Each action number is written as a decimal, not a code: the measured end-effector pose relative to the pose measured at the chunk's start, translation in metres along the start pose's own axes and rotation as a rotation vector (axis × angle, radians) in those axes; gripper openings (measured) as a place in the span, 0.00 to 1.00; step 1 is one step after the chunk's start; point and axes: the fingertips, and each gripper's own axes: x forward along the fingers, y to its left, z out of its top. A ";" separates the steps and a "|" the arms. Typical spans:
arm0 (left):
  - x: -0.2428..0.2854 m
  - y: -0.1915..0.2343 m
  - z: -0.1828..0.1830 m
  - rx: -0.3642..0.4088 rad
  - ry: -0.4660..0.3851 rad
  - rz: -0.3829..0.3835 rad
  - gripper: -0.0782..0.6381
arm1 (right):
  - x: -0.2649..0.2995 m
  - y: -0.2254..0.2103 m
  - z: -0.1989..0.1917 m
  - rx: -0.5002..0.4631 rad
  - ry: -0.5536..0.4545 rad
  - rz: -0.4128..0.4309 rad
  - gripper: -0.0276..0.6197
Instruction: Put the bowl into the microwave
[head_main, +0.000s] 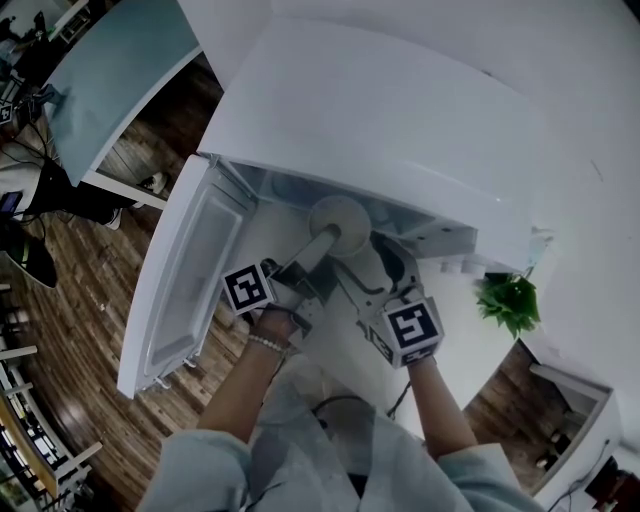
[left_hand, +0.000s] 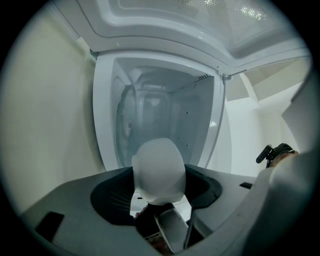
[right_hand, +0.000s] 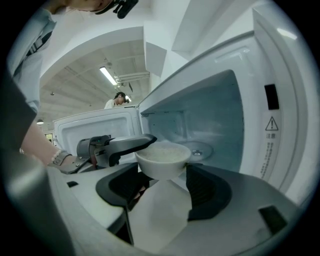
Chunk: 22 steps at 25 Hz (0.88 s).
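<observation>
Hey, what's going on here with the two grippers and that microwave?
A person holds a white bowl at the mouth of the open microwave. The left hand-held gripper pinches its rim; the right hand-held gripper appears clamped across its sides. The bowl is not yet set down inside.

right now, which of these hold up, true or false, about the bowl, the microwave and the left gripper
The microwave door is open: true.
The bowl is empty: false; it holds a pale, grainy filling.
The bowl rests inside the microwave: false; it is held up at the opening, not set down.
The left gripper pinches the bowl's rim: true.
</observation>
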 end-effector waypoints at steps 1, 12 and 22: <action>0.001 0.000 0.000 -0.004 -0.003 -0.002 0.48 | 0.001 0.000 0.000 0.008 -0.002 -0.001 0.51; 0.006 0.010 0.003 -0.025 -0.039 0.005 0.48 | 0.016 -0.007 -0.005 0.020 0.026 -0.034 0.57; 0.013 0.020 0.011 -0.011 -0.035 0.036 0.48 | 0.026 -0.017 -0.008 0.019 0.033 -0.054 0.57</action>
